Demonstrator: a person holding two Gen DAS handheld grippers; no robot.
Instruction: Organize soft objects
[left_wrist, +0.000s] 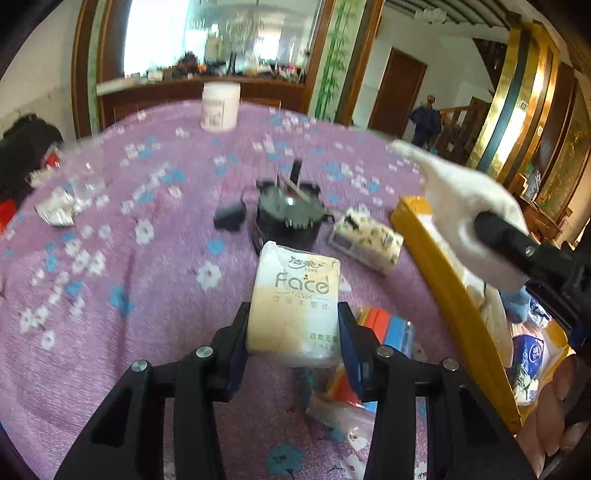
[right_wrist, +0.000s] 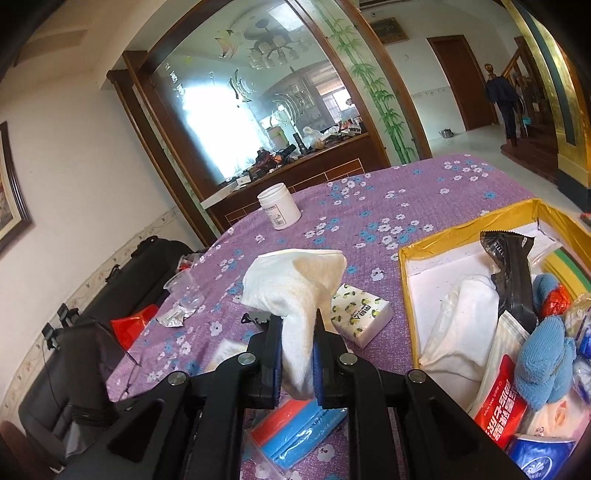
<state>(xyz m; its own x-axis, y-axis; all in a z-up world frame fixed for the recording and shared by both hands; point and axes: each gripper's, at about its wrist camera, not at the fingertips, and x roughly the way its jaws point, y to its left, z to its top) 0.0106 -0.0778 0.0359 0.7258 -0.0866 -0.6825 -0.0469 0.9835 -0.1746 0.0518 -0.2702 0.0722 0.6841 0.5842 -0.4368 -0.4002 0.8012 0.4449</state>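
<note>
My left gripper (left_wrist: 293, 332) is shut on a cream "Face" tissue pack (left_wrist: 295, 302), held above the purple floral tablecloth (left_wrist: 110, 258). My right gripper (right_wrist: 298, 343) is shut on a white towel (right_wrist: 295, 291) and holds it up to the left of the yellow box (right_wrist: 461, 229); the towel also shows in the left wrist view (left_wrist: 465, 206). The yellow box (left_wrist: 436, 258) holds several soft items: a white cloth (right_wrist: 461, 317), a blue cloth (right_wrist: 546, 362), wipe packs (right_wrist: 498, 398). A small patterned tissue pack (right_wrist: 360, 317) lies on the table beside the box.
A bag of coloured sponges (right_wrist: 295, 432) lies under the grippers. A black round holder (left_wrist: 290, 214) stands mid-table. A white jar (right_wrist: 279, 210), a clear plastic cup (right_wrist: 184, 291) and wrappers (left_wrist: 57, 210) sit farther off. A black bag (right_wrist: 110, 295) lies left of the table.
</note>
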